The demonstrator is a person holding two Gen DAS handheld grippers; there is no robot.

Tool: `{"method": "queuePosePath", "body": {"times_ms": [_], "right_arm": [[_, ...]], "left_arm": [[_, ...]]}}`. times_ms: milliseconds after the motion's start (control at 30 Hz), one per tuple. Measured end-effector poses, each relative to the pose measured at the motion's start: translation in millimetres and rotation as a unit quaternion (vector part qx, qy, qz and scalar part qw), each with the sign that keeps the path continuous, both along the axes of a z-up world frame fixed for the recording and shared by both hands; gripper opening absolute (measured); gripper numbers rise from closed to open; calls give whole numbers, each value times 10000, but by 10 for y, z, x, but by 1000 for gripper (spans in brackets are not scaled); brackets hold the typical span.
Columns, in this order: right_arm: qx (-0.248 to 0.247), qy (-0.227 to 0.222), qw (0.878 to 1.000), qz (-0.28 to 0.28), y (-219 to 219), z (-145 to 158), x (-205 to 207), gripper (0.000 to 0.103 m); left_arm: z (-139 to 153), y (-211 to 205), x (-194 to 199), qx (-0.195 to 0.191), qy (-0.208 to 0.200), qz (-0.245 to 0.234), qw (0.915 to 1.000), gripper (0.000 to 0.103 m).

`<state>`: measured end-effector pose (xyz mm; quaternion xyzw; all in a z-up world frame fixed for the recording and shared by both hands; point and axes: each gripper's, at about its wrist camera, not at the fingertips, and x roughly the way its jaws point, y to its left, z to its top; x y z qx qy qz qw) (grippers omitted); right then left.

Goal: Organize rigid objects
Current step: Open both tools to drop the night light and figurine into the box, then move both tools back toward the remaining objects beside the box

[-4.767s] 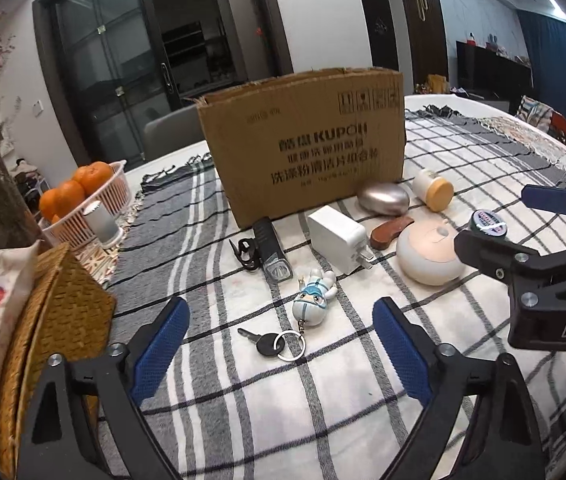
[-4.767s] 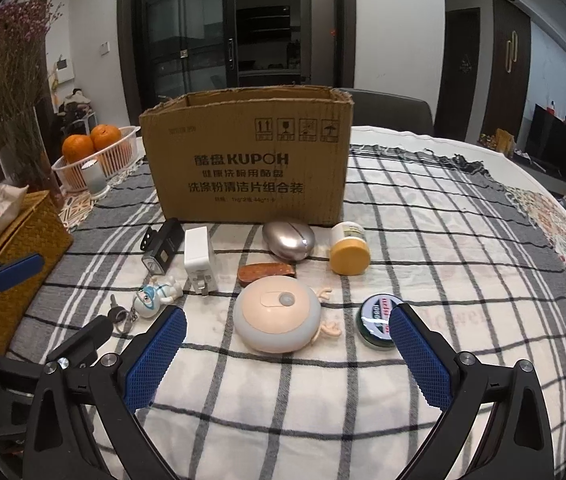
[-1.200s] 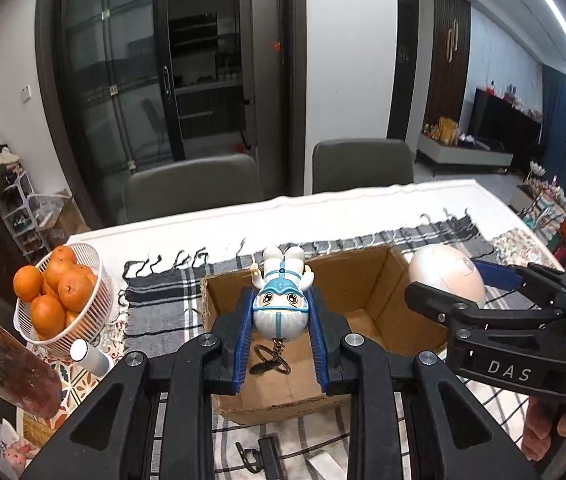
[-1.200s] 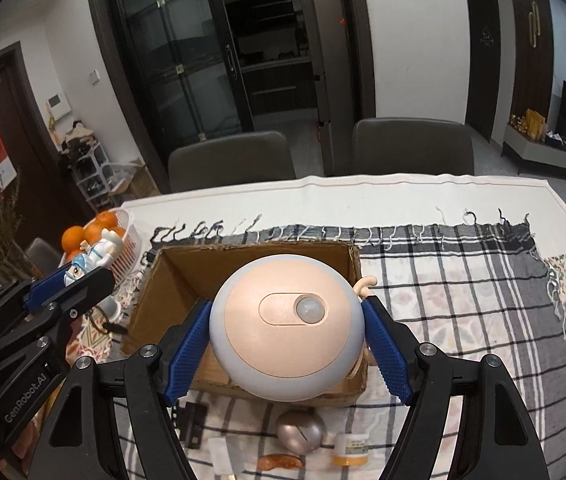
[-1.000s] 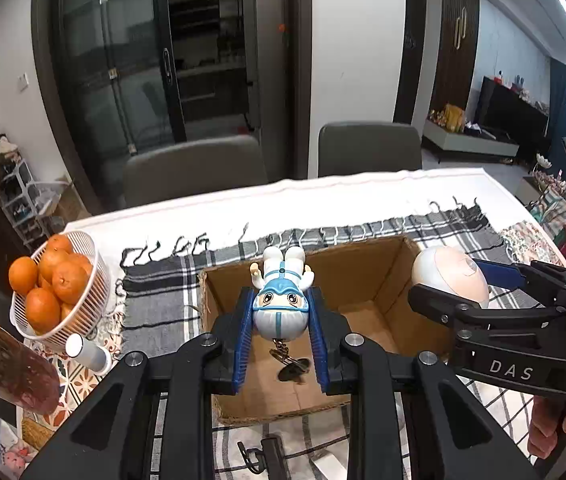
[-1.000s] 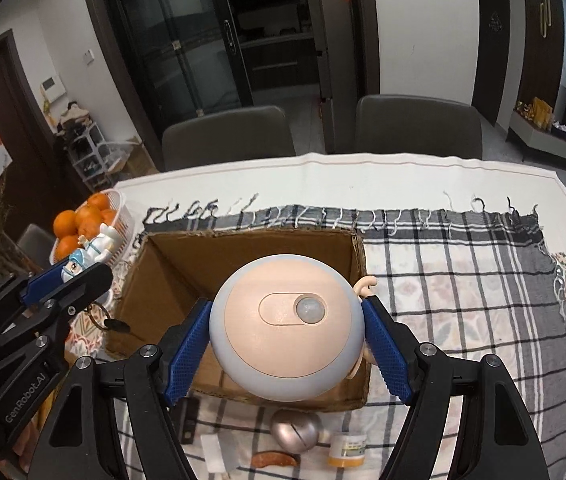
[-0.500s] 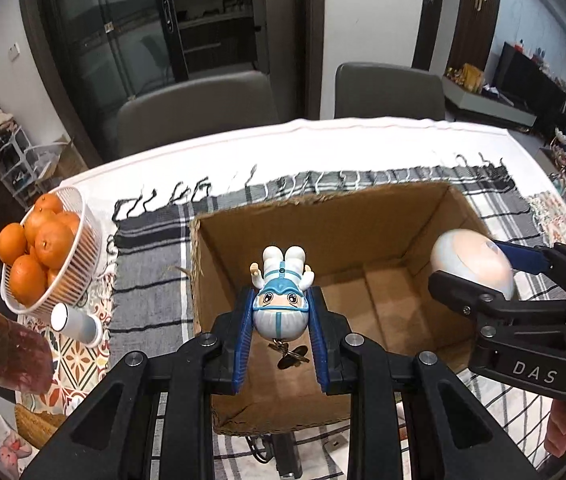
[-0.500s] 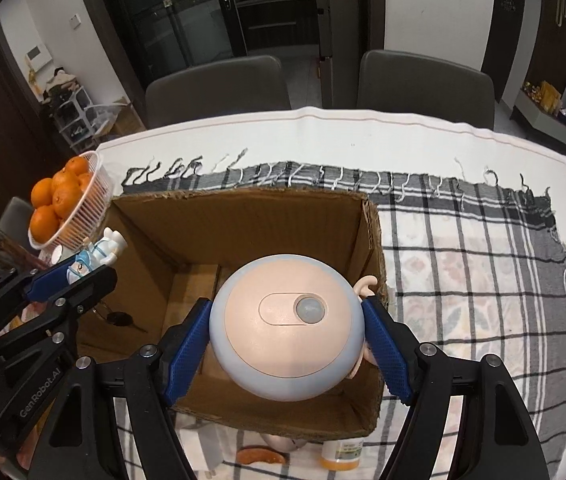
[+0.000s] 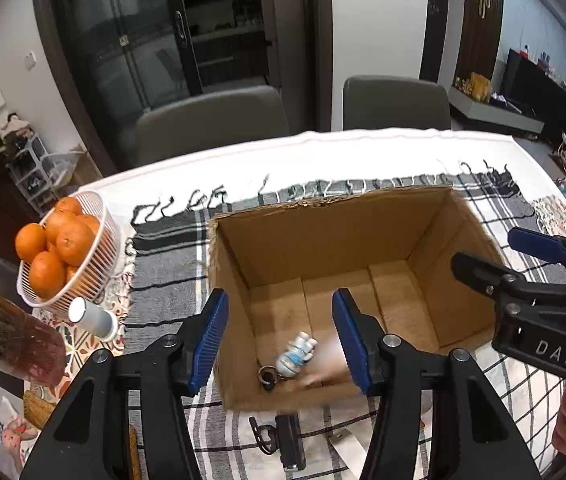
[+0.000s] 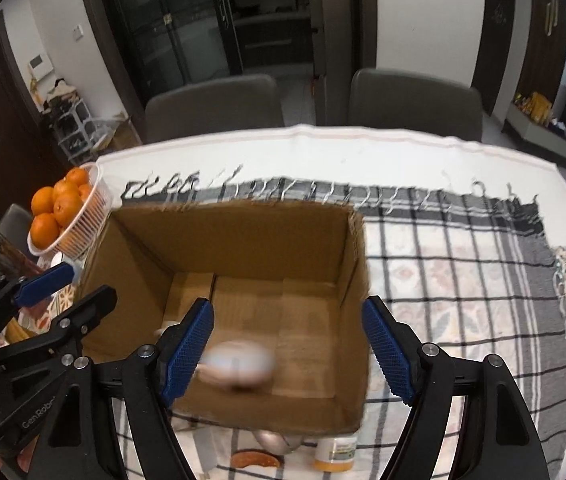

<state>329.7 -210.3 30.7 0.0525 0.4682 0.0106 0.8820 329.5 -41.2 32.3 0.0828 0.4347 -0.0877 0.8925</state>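
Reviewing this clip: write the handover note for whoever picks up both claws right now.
Left claw: open, empty, above the cardboard box.
Right claw: open, empty, above the same box.
Done: astronaut keychain lies on the box floor; the round pink lamp is inside too, blurred, apparently just dropped.
Left: black flashlight and a white item beside it, silver oval, brown piece and yellow-capped jar sit on the plaid cloth in front of the box. Box them next.

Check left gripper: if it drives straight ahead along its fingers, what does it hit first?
Likely the cardboard box floor: the open left gripper points down into it, with the figurine keychain lying just below that line. Depth is uncertain.
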Motion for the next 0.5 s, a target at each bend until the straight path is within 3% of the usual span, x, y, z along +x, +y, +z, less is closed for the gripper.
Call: {"method": "queuePosePath", "body": {"times_ms": [500], "right_arm": [[-144, -569, 9982, -144, -74, 342, -527, 77]], "left_arm": [[250, 36, -576, -84, -455, 240, 9986, 57]]}}
